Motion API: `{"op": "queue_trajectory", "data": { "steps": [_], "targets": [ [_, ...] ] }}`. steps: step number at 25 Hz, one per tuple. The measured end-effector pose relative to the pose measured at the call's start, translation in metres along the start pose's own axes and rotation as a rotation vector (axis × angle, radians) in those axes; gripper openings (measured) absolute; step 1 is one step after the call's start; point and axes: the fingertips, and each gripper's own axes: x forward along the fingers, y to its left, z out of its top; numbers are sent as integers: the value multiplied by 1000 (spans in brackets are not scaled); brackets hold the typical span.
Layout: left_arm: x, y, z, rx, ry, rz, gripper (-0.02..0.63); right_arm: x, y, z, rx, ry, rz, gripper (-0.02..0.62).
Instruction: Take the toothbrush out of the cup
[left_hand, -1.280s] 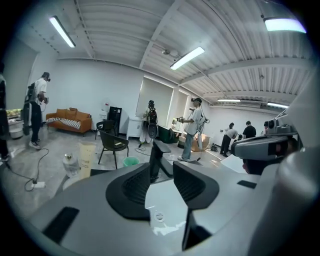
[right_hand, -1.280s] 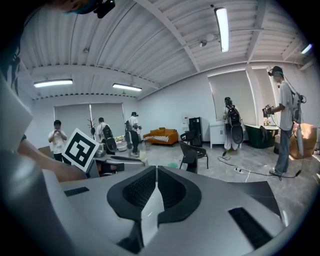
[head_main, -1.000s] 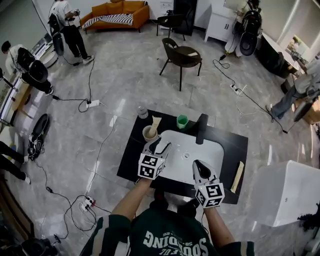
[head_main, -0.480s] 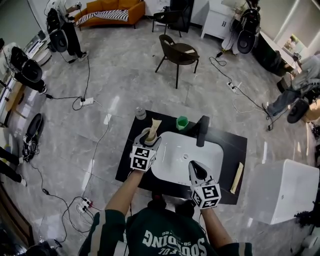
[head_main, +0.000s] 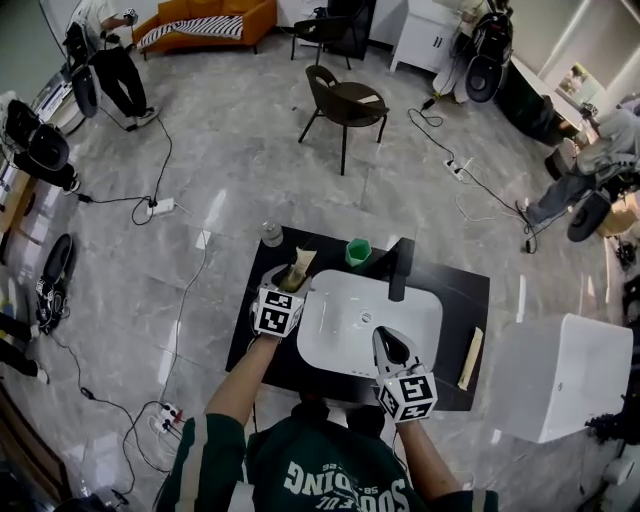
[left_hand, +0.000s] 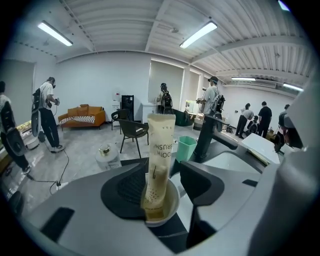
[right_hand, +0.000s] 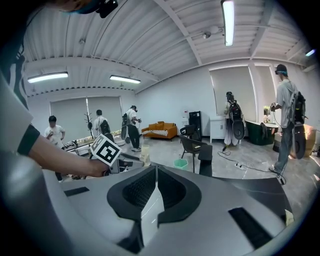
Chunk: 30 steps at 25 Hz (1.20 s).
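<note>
Black counter (head_main: 470, 290), white sink (head_main: 400, 305) set in it. Cup (left_hand: 172, 202) sits near the counter's far-left corner. Toothbrush (left_hand: 159, 145), in a pale sleeve, stands near upright in it.

Left gripper (left_hand: 162, 186): jaws have just been opening and are now wide, with cup and toothbrush between them; pads appear to press on neither.

Right gripper (right_hand: 154, 197): jaws together, empty, by the counter's near edge.

Judgement: close on the sleeve above the rim, not on the cup. Lift straight up so the cup stays put.

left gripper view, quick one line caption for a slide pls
Open left hand-held gripper straddling a small white round cup that holds a tall beige toothbrush packet, not yet gripped.
</note>
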Motion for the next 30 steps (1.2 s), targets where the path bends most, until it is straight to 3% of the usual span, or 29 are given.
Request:
{"op": "queue_trajectory", "data": {
  "steps": [5,9,12,17,30],
  "targets": [
    [12,4,-21,7,51,0,201,3,-4,-4,7,12,-16,43],
    [10,0,-17,19,72,-21,118,5,-5,-3,8,11,-20,43],
    [9,0,-16,15,56,-20,91,4,-6,-3,8,15,-22,43],
    [-1,3,-12,9,54,-9,74,1,-5,-3,12,17,-22,43],
    [-32,9,31,20,-50,28,63,-5,1,4,6,-15,-8,43]
  ]
}}
